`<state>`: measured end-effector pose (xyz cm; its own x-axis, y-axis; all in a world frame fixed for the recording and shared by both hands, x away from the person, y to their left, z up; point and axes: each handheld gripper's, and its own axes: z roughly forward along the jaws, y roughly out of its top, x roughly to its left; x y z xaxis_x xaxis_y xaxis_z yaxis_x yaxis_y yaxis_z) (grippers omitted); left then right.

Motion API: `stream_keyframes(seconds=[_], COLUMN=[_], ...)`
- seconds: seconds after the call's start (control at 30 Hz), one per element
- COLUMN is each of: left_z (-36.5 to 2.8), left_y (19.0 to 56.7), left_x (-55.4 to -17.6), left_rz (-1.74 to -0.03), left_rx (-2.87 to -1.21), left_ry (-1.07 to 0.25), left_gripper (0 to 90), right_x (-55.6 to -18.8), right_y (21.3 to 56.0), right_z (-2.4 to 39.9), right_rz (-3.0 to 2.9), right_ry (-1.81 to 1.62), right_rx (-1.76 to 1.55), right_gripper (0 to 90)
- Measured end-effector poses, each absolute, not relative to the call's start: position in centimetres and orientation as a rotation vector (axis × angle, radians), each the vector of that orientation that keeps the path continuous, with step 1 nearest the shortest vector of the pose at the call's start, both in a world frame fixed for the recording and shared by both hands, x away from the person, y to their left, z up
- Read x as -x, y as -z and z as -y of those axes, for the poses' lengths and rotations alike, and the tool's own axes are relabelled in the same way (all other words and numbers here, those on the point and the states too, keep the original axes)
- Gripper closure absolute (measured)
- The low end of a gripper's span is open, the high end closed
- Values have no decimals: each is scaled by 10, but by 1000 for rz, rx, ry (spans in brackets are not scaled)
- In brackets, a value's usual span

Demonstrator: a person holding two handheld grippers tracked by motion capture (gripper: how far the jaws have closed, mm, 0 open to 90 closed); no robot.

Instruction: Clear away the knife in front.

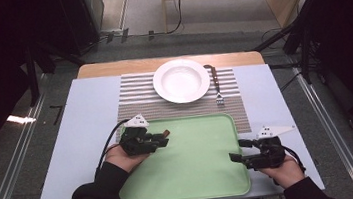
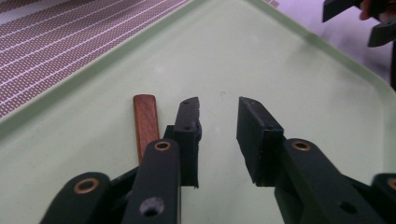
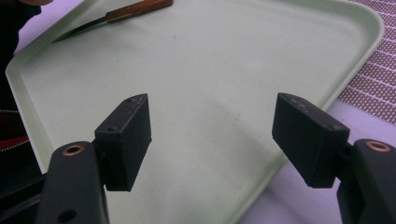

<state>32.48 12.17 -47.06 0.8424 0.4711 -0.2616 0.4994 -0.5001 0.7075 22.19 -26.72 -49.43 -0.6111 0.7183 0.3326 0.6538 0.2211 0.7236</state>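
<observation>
A knife with a brown wooden handle lies on the green tray near its left edge. My left gripper hovers over it with its jaws a little apart and nothing between the pads; the handle sits just outside the left jaw. From above, the left gripper is at the tray's upper left with the handle tip poking out past it. My right gripper stands open at the tray's right edge. In the right gripper view the right gripper holds nothing, and the knife lies far across the tray.
A white plate sits on a striped placemat at the back of the table, with a fork just to its right. The tray lies at the table's front edge between the person's two hands.
</observation>
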Motion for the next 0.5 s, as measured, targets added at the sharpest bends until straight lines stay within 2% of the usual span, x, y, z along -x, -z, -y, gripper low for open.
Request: stream_keyframes(seconds=[0.1,0.5], left_z=[-118,-112], left_y=[473,485], left_x=[-327,-340], left_rz=[-704,-736], left_rx=[-2190,-2232], left_ry=[53,60], left_gripper=[875,894], right_x=[-221,-217], right_y=[495,495], right_z=[268,271], right_rz=[-2391,-2377], right_ry=[-1364,-1361], right_rx=[-1347,-1361], right_gripper=[272,272])
